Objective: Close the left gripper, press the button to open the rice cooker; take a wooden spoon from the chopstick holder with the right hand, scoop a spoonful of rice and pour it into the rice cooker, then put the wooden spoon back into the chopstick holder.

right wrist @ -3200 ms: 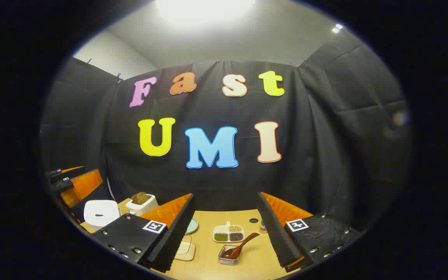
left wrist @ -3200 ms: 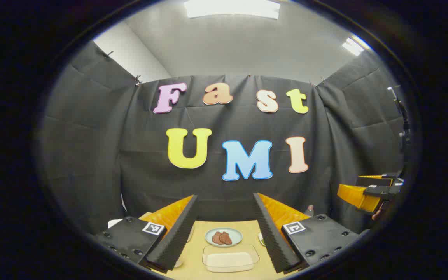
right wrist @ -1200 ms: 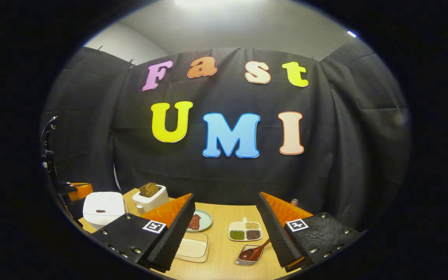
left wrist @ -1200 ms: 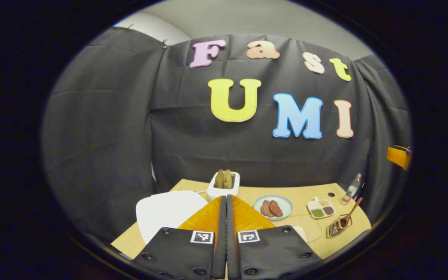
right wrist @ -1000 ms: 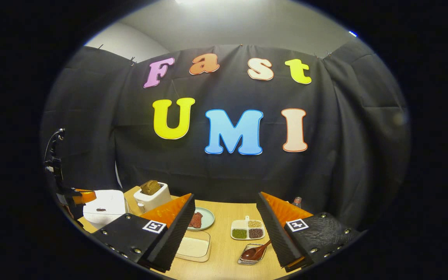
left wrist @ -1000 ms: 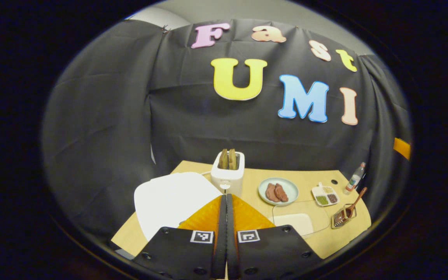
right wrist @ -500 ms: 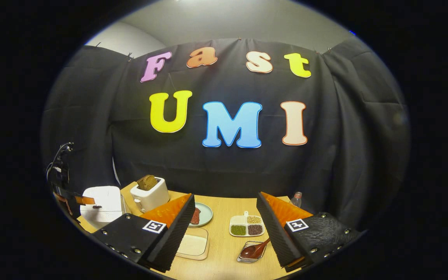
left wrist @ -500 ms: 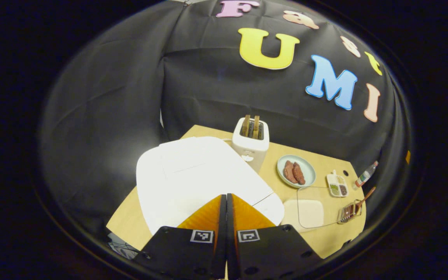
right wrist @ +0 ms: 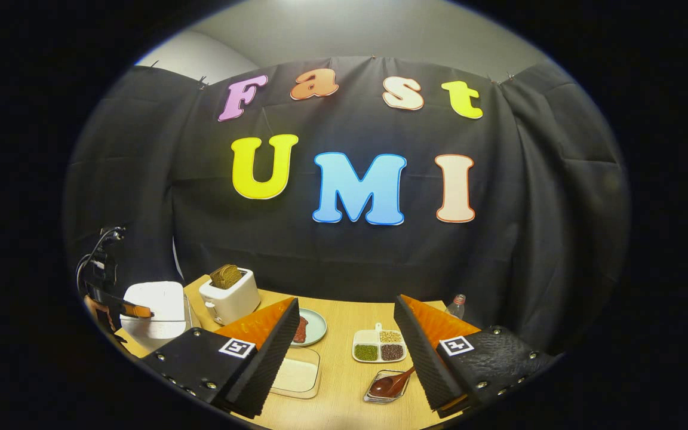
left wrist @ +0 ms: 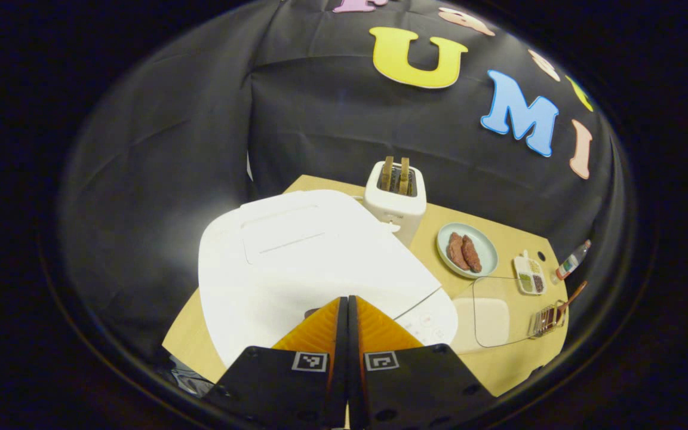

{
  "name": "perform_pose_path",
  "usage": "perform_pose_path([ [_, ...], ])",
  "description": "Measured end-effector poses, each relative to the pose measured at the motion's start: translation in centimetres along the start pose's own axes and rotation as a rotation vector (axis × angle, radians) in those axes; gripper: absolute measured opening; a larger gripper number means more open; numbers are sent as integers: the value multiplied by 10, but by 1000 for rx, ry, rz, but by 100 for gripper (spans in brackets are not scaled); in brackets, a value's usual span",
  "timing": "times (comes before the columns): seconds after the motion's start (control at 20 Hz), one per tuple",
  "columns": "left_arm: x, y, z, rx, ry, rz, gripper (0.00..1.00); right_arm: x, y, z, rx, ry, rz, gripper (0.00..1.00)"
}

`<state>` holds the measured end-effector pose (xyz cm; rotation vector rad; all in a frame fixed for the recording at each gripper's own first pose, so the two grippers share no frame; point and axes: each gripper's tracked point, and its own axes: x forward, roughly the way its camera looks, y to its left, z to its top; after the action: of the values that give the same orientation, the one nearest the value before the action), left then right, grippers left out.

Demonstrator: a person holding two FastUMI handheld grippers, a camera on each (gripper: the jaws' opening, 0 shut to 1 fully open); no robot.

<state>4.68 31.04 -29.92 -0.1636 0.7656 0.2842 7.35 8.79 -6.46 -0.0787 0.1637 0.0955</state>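
Black cloth hangs behind a light wood table [right wrist: 344, 382] w/ kitchen things on it. Far left sits the white rice cooker [left wrist: 296, 251], lid down; the left gripper [left wrist: 347, 307] has its fingers pressed together w/ nothing between them, tips low over the cooker's front edge by a small dark button (touching or not – can't tell). In the right gripper view the left gripper [right wrist: 132, 310] shows farther off, at the cooker's [right wrist: 156, 307] top. Just right of the cooker stands a white toaster [left wrist: 395, 194] w/ two slices of bread up. Next comes a pale green plate [left wrist: 467, 258] w/ two pieces of meat, then a clear dish [right wrist: 297, 375] holding white rice. Further right: a small divided tray [right wrist: 379, 350] of beans, a wire holder [right wrist: 387, 388] w/ the wooden spoon [right wrist: 393, 385] resting in it, handle slanting up, & a small bottle [right wrist: 456, 307] at the back. Right gripper [right wrist: 347, 352] is spread wide, empty, raised above the table near the holder
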Motion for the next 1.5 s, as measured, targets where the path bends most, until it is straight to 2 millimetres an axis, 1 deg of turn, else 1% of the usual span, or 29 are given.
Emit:
perform_pose_path([
  [0.05, -5, 1, 13, 13, -50, 16, 9, 0, -1, -1, -1, 0, 0, 96],
  [0.1, -12, 1, 30, 18, -111, 34, 9, 0, -2, 0, -3, -2, -1, 96],
  [0.15, -24, 2, 51, 20, -186, 48, 12, -1, -2, 1, -3, -5, 0, 96],
  [0.2, -36, 3, 72, 16, -255, 60, 12, -1, -2, 0, -2, -6, 1, 97],
  [0.25, -49, -1, 90, 11, -325, 49, 13, -1, -2, 1, 0, -6, 2, 97],
  [0.35, -84, -1, 120, 4, -431, 54, 54, -1, -4, 1, 5, -10, 3, 97],
  [0.4, -97, -1, 130, 6, -475, 56, 65, -2, -5, 2, 5, -12, 3, 96],
  [0.45, -111, 0, 139, 9, -510, 65, 69, -2, -5, 1, 4, -15, 1, 96],
  [0.5, -125, -2, 147, 10, -541, 58, 75, -2, -6, 3, 4, -17, -2, 96],
  [0.55, -140, -8, 152, 10, -581, 52, 76, -4, -8, 2, 4, -20, -8, 96],
  [0.6, -153, -12, 157, 13, -615, 39, 81, -5, -9, 5, 6, -24, -14, 96],
  [0.65, -165, -18, 161, 19, -642, 26, 86, -6, -10, 6, 8, -29, -24, 96],
  [0.7, -176, -22, 162, 24, -664, 13, 88, -8, -11, 8, 9, -33, -36, 96],
  [0.8, -191, -38, 162, 37, -702, -32, 95, -13, -13, 10, 9, -46, -60, 96],
  [0.9, -200, -57, 156, 65, -716, -95, 95, -19, -15, 12, 21, -55, -81, 96],
  [1.0, -204, -71, 146, 109, -713, -139, 95, -24, -19, 8, 41, -55, -108, 96],
  [1.05, -205, -82, 142, 127, -708, -171, 95, -26, -23, 7, 53, -57, -123, 97],
  [1.1, -208, -93, 139, 141, -711, -200, 96, -27, -29, 6, 68, -55, -140, 97],
  [1.15, -211, -102, 139, 154, -716, -227, 91, -28, -37, 1, 81, -47, -162, 97],
  [1.2, -215, -111, 139, 165, -723, -250, 95, -29, -46, -2, 91, -44, -184, 96],
  [1.25, -218, -119, 139, 176, -734, -269, 95, -31, -56, -2, 98, -51, -205, 96],
  [1.3, -221, -126, 139, 185, -743, -281, 95, -31, -66, -3, 102, -56, -223, 96],
  [1.35, -223, -132, 140, 190, -755, -290, 91, -30, -74, -7, 107, -57, -233, 96],
  [1.5, -225, -146, 143, 183, -769, -294, 93, -21, -91, -23, 109, -25, -238, 97],
])
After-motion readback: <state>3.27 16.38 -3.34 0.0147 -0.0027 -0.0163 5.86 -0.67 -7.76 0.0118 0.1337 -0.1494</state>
